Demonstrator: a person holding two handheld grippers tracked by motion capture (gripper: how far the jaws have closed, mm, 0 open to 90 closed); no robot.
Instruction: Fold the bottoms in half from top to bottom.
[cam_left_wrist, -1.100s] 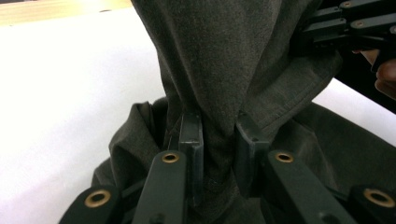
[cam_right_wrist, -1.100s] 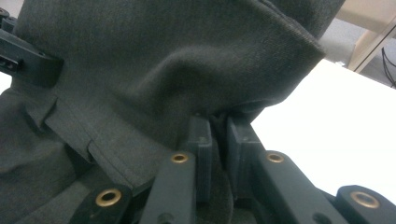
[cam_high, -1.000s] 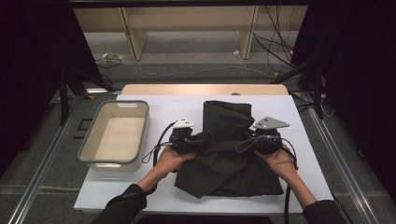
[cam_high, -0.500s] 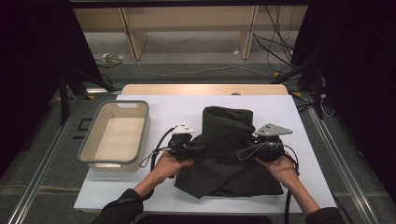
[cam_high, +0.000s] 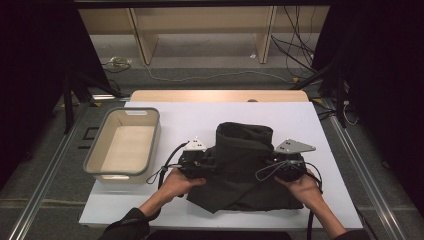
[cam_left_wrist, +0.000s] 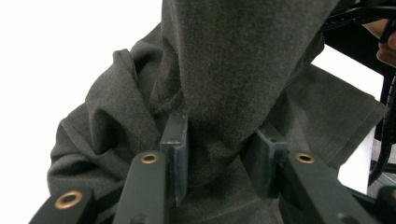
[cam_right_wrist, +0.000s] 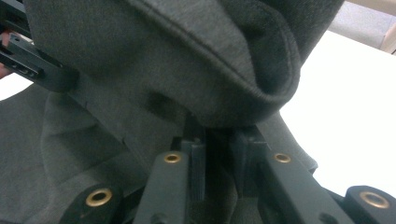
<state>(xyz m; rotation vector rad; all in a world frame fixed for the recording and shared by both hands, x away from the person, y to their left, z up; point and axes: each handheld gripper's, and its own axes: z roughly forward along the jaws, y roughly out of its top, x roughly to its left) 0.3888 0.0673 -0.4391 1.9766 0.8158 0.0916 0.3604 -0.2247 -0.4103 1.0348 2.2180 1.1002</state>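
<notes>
A dim room with wooden furniture legs and loose cables on the floor lies beyond the white surface (cam_high: 320, 130). Compared with a second ago, the upper part of the dark grey garment (cam_high: 242, 165) has been folded toward the person, so its top edge sits lower on the surface and forms a rounded roll at 12 o'clock of the pile. Both hands have drawn nearer the person.

The left tool (cam_high: 204, 164) sits at the garment's 9 o'clock edge; its jaws have just been opening, and in the left gripper view a fold of cloth hangs between the pads (cam_left_wrist: 175, 140), which stand apart and barely pinch it. The right tool (cam_high: 274, 167), at 3 o'clock, has also eased open a little, with a fold between its narrow-set jaws.

The grey tub (cam_high: 125, 142) stands at 9 o'clock, apart from the garment. Bare surface lies open at 12 and 3 o'clock.
</notes>
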